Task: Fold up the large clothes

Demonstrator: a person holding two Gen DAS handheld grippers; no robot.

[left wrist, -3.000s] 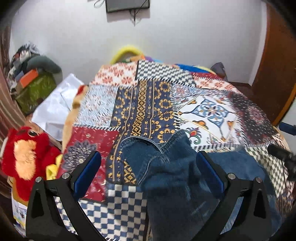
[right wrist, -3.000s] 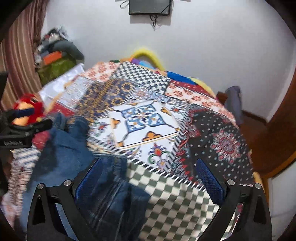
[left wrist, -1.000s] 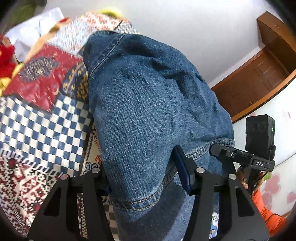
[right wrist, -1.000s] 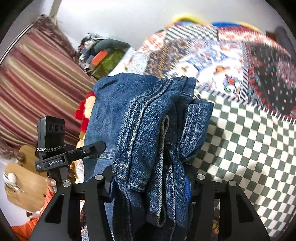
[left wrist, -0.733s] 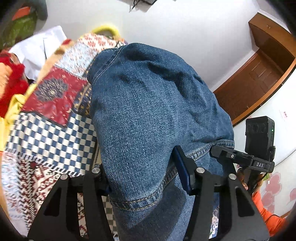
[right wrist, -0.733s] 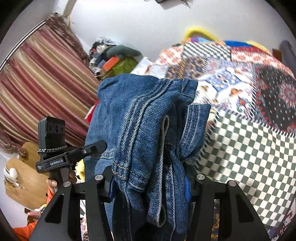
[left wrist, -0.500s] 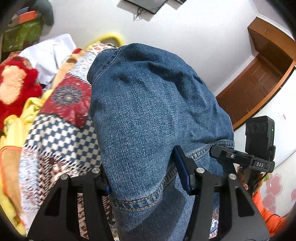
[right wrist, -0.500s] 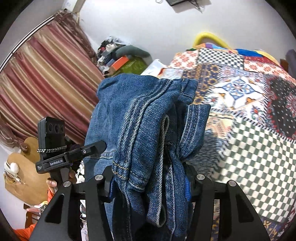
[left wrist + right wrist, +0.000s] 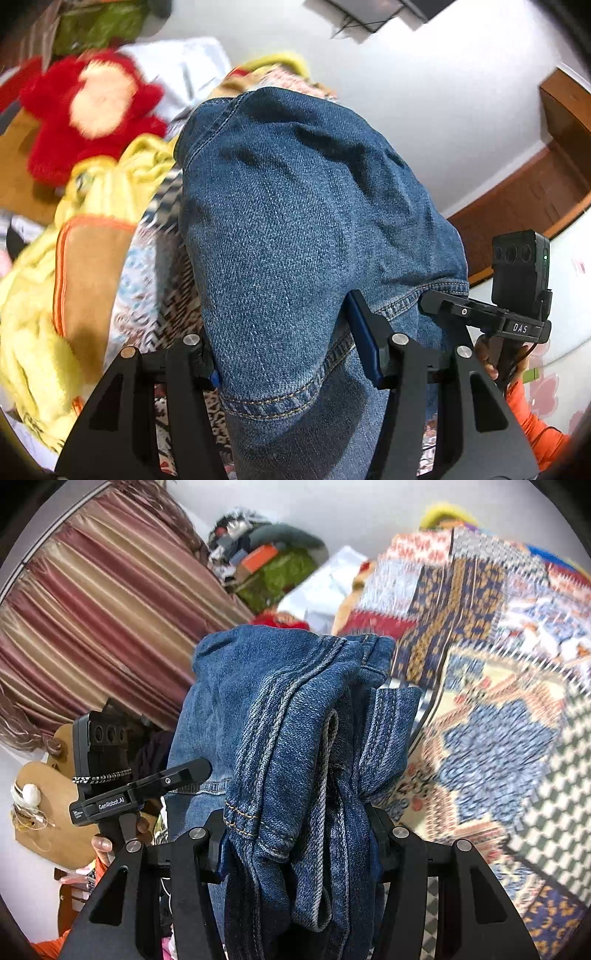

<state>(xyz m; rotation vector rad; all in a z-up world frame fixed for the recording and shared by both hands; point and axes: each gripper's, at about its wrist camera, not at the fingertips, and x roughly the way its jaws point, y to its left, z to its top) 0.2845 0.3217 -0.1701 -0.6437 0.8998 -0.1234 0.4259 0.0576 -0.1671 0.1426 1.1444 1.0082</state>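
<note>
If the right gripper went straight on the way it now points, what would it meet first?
Probably the patchwork bedspread, past the jeans that the right gripper already clamps. The denim hides the straight line, so depth is uncertain.

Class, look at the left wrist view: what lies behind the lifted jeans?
Behind the jeans: a yellow cloth, a red plush toy and white wall. The denim hides most of the bed.

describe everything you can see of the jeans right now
The jeans are mid-blue denim with orange-tan stitching along a hemmed edge. They are lifted off the patchwork bedspread, not spread flat. The left gripper clamps a smooth, broad part; the right gripper clamps a bunched part, several layers thick, with heavy seams and a frayed edge. The cloth humps up ahead of each gripper and hangs down below the fingers.
</note>
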